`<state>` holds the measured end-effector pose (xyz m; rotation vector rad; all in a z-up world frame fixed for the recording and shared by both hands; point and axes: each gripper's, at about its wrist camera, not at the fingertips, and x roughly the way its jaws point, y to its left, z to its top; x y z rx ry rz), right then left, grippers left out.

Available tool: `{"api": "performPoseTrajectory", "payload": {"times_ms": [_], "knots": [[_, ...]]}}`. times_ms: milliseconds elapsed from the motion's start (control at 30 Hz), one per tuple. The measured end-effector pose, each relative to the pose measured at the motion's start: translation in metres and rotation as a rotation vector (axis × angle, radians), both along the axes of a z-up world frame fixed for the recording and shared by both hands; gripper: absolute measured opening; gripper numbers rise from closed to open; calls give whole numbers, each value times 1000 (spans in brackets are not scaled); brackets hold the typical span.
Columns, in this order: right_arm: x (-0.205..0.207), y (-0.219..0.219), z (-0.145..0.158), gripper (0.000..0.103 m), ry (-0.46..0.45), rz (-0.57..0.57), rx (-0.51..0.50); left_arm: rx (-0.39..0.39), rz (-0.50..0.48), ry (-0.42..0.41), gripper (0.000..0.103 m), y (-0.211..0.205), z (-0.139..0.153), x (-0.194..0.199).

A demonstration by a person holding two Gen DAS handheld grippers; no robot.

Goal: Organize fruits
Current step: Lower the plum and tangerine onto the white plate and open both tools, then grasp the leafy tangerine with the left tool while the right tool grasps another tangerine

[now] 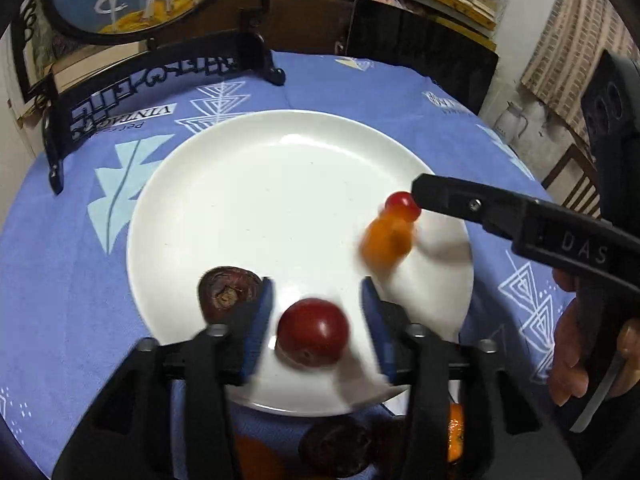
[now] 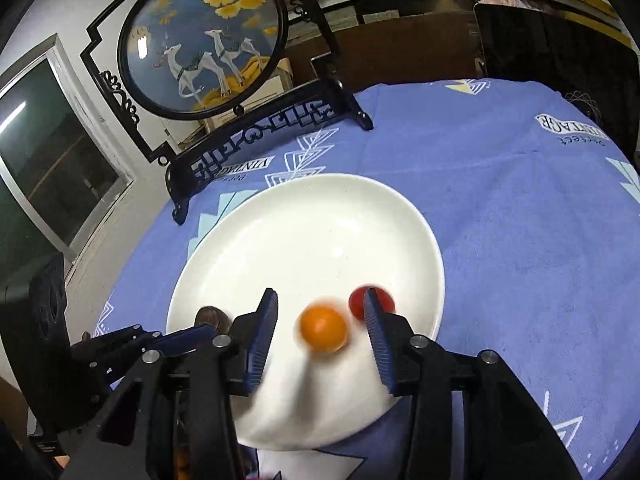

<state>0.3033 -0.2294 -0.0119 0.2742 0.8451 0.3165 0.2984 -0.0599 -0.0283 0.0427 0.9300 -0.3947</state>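
Observation:
A white plate [image 1: 260, 200] lies on the blue tablecloth. My left gripper [image 1: 317, 284] stands open over its near rim, a dark red plum [image 1: 312, 332] lying loose between the blue pads with gaps on both sides. A wrinkled dark brown fruit [image 1: 228, 292] sits just outside the left finger. My right gripper [image 2: 320, 294] is open too, and a blurred orange fruit [image 2: 323, 328] is between its pads, untouched. A small red fruit [image 2: 372, 300] lies partly behind its right finger. In the left wrist view the right gripper's finger [image 1: 460, 200] reaches in beside the red fruit [image 1: 402, 204] and the orange fruit [image 1: 386, 244].
A round deer painting in a black carved stand [image 2: 204, 40] rises at the table's far left, close behind the plate. More fruit lies on the cloth under my left gripper: a dark one [image 1: 340, 452] and an orange one [image 1: 456, 432]. A person's hand [image 1: 572, 352] holds the right gripper.

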Motion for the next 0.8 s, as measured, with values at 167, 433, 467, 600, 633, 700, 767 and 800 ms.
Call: {"api": "performPoseTrajectory", "payload": {"times_ms": [167, 433, 467, 600, 633, 700, 767, 800], "knots": [[-34, 0, 14, 51, -58, 20, -21, -63, 19, -83, 71, 22, 29, -34], [-121, -12, 13, 59, -128, 11, -41, -29, 7, -122, 79, 78, 34, -121], [-133, -15, 8, 59, -127, 4, -38, -20, 10, -122, 79, 86, 30, -131], [-169, -18, -11, 59, -115, -8, -25, 20, 26, -93, 79, 110, 7, -164], [-176, -19, -16, 59, -107, -14, -27, 23, 26, -79, 79, 115, -1, -172], [-188, -19, -24, 59, -95, -18, -29, 39, 22, -74, 79, 117, -10, -180], [-198, -18, -29, 59, -84, -18, -35, 80, 26, -73, 76, 116, -20, -183], [-200, -18, -30, 59, -81, -19, -36, 103, 27, -76, 68, 115, -24, -183]]}}
